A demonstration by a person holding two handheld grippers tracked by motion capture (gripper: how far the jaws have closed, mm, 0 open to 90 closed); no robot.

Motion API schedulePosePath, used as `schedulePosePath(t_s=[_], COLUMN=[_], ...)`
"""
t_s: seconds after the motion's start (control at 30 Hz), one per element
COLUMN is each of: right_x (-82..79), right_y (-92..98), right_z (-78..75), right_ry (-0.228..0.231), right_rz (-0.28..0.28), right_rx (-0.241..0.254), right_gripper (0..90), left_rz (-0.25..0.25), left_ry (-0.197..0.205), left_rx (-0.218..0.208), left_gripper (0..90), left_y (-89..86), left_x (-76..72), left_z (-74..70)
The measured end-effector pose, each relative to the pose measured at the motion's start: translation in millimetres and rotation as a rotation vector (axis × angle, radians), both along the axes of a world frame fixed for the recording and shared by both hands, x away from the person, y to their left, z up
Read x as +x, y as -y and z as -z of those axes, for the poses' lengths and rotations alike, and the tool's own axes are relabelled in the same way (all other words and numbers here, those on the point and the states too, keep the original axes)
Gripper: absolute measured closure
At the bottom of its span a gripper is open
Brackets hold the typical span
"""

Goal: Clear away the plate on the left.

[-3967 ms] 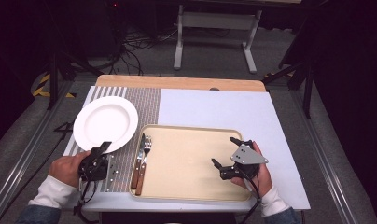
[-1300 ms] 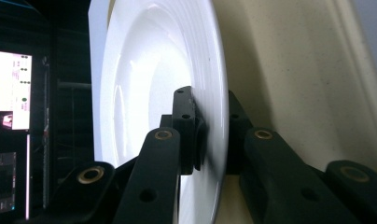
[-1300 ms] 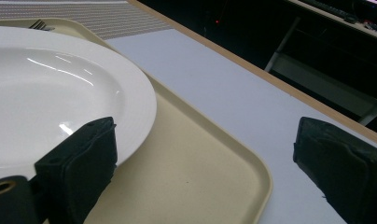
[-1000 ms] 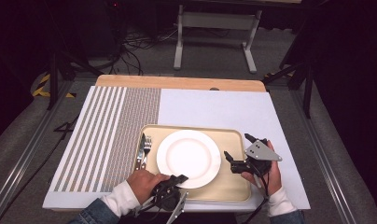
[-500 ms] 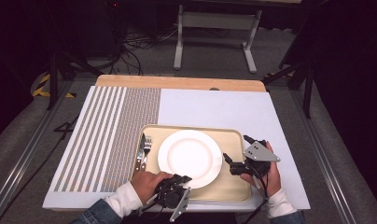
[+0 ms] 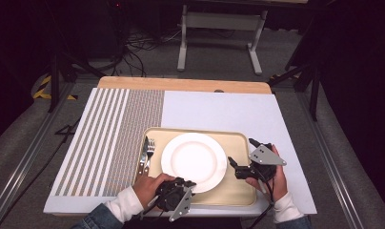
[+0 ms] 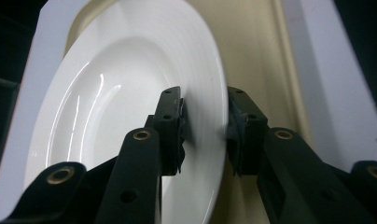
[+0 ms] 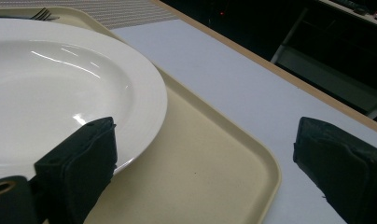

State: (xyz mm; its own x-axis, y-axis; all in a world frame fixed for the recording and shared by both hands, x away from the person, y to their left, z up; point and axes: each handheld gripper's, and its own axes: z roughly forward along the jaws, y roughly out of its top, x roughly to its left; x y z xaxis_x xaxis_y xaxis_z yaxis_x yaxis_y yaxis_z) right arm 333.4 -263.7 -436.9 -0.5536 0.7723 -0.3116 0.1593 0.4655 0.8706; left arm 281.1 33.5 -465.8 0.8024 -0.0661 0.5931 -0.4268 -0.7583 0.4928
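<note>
Your left gripper, lower centre, has just been opening off the plate; next back clear of the tray

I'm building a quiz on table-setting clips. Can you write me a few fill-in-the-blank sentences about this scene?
1. The white plate lies on the beige ____.
2. The left tongs straddle the plate's ____, their jaws just opening.
3. The fork lies on the tray to the ____ of the plate in the high view.
4. The right tongs stand open and hold ____.

Missing words: tray; rim; left; nothing
</note>
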Motion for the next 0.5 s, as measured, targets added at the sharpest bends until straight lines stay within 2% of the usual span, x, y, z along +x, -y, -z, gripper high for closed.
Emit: schedulePosePath(t_s=[0.03, 0.07, 0.17, 0.37, 0.5], right_x=[-0.1, -0.4, -0.4, -1.7, -2.1], right_y=[-0.2, -0.6, -1.4, -3.2, -4.4], right_z=[-0.1, -0.2, -0.3, -1.2, -1.2], right_ry=[0.000, 0.001, 0.001, 0.002, 0.002], right_rz=[-0.001, -0.001, -0.003, -0.012, -0.020], right_rx=[-0.001, -0.001, -0.002, -0.002, -0.005], right_gripper=[7.1, 7.1, 7.1, 7.1, 7.1], left_rz=[0.008, 0.007, 0.004, -0.007, -0.007], left_ry=[-0.007, -0.033, -0.056, -0.057, -0.081], left_rx=[-0.006, -0.025, -0.055, -0.076, -0.097], left_gripper=[68.7, 67.1, 65.1, 61.8, 59.3], left_y=[-0.6, -2.3, -4.0, -5.9, -7.9], left_x=[0.4, 0.5, 1.5, 2.0, 2.8], left_z=[-1.9, -3.6, -5.1, -6.5, -7.9])
